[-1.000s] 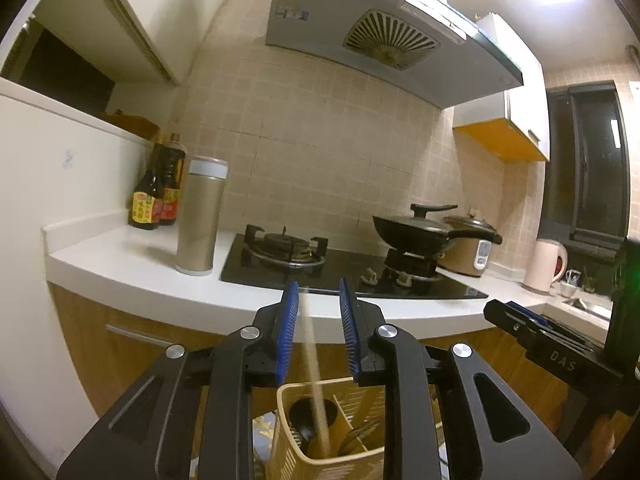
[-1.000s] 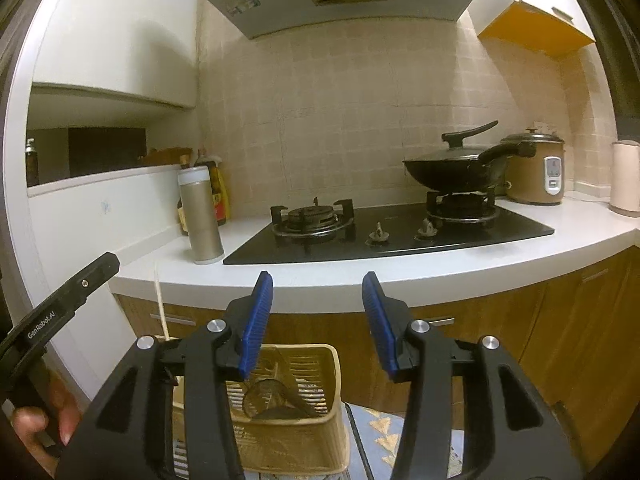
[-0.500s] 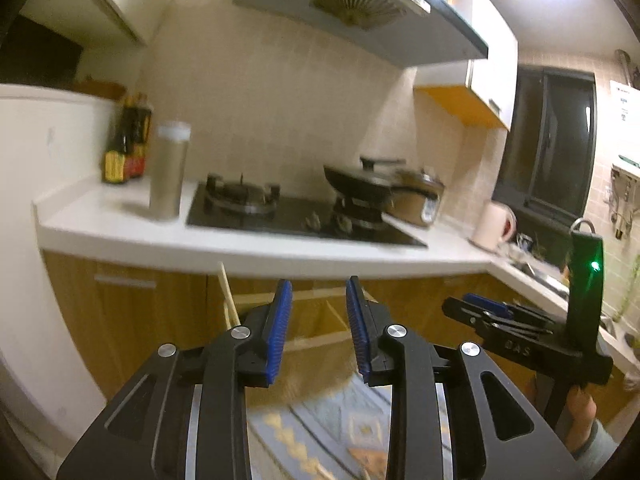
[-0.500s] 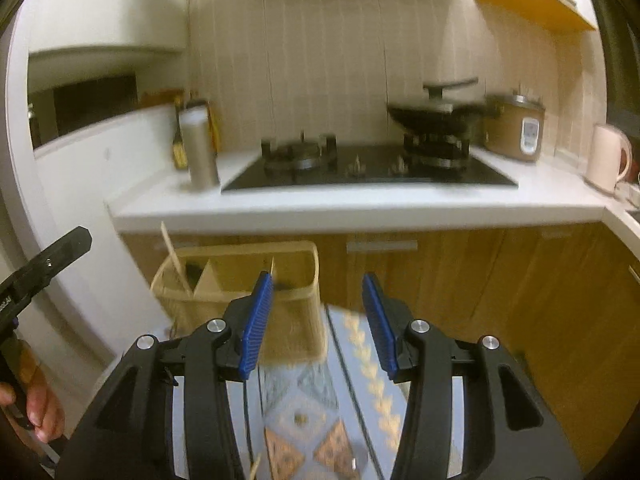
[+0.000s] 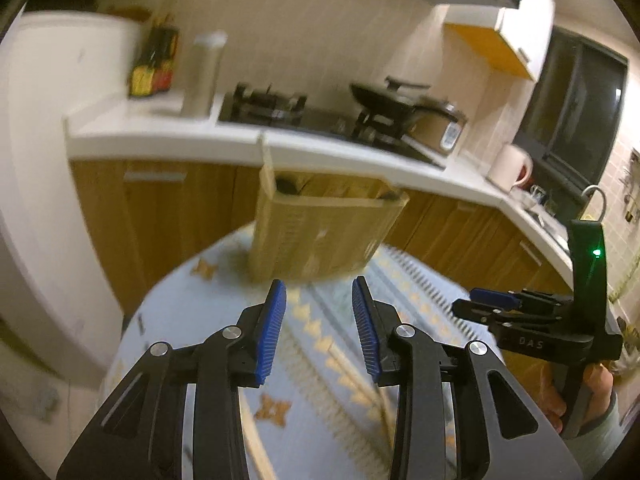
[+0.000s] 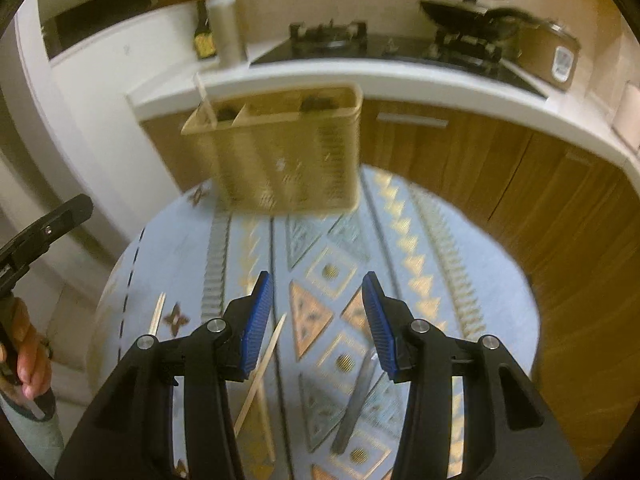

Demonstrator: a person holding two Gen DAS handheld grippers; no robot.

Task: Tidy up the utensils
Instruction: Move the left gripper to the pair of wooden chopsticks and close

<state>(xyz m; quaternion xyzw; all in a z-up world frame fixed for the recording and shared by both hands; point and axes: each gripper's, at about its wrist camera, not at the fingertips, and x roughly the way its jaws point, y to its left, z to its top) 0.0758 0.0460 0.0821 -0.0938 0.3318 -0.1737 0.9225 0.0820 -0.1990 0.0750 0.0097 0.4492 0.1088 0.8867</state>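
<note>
One slatted beige caddy [image 6: 280,152], blurred

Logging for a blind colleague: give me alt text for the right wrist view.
The open right gripper hovers over a patterned tablecloth where chopsticks and a metal utensil handle lie loose. A beige utensil basket stands beyond, one chopstick inside; counter behind.

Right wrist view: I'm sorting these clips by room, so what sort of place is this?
A home kitchen, most likely: a gas stove with a black pan on the white counter, a rice cooker beside it.
</note>
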